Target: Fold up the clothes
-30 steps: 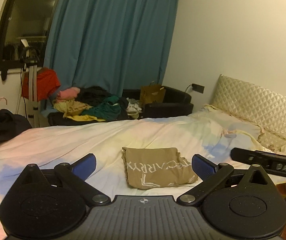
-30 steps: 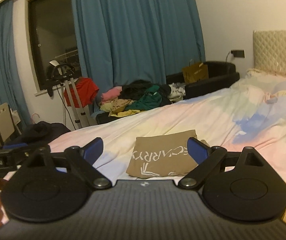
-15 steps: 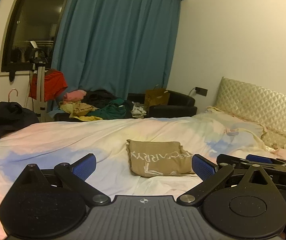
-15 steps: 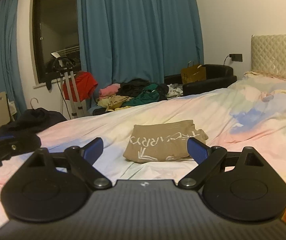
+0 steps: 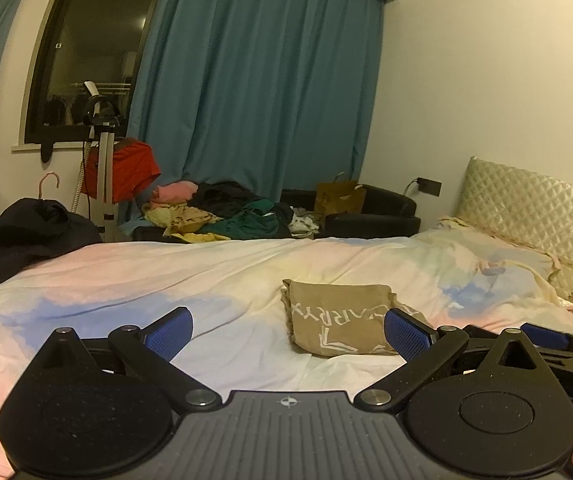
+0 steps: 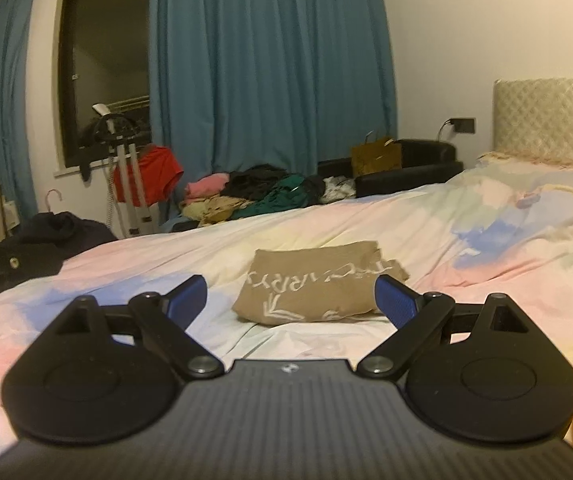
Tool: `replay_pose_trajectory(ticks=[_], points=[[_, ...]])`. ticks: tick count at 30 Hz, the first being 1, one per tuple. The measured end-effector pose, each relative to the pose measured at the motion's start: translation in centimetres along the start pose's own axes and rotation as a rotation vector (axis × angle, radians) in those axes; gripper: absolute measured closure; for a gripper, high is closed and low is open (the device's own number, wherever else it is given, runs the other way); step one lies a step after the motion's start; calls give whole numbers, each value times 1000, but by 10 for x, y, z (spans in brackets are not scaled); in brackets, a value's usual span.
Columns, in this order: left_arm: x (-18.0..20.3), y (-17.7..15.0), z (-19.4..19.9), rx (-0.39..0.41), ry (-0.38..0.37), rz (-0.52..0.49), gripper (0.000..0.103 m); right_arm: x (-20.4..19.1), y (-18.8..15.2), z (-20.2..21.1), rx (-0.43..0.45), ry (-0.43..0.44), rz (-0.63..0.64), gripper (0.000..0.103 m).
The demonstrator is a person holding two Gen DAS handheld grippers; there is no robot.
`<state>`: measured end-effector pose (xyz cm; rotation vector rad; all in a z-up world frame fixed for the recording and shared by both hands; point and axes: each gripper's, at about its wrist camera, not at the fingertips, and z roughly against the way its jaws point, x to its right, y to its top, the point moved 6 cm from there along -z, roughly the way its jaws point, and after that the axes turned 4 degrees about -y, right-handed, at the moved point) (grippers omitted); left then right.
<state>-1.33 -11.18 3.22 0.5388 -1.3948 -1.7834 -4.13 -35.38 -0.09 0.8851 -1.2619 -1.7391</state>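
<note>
A: What does the room look like?

B: A bed (image 5: 134,280) fills the lower half of both views, covered in a wrinkled sheet with soft pastel patches of pink, blue and yellow. Teal curtains (image 5: 262,92) hang in long pleats at upper centre, next to a dark window (image 5: 94,48) at upper left. A quilted, cream headboard (image 5: 534,204) sits at the right edge.

A: And beyond the bed?

B: A loose heap of clothes (image 5: 222,216) in pink, yellow, black and green lies at mid-frame, a black sofa (image 5: 374,212) with a brown paper bag (image 5: 338,196) to its right. A red garment (image 5: 130,168) hangs on a white stand at left, and a dark garment (image 5: 18,236) lies crumpled at the left edge.

A: Where is the folded piece?

B: The tan folded garment (image 6: 310,284) lies flat on the bed, a soft rectangular bundle with pale lettering. In the right wrist view it sits just beyond the right claw (image 6: 291,297), in the gap between the blue ribbed pads (image 6: 396,300). In the left wrist view it lies ahead and right of centre of the left claw (image 5: 288,332), partly behind its right pad.

A: The claws?

B: Both stand wide apart, gripping nothing; neither touches the garment.
</note>
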Motion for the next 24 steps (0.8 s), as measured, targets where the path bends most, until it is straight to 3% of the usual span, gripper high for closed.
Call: replay_pose_trajectory(ticks=[24], points=[[2,-10,0,-27,2,-38,0,-4,-5,-5,-55,-15,32,11]])
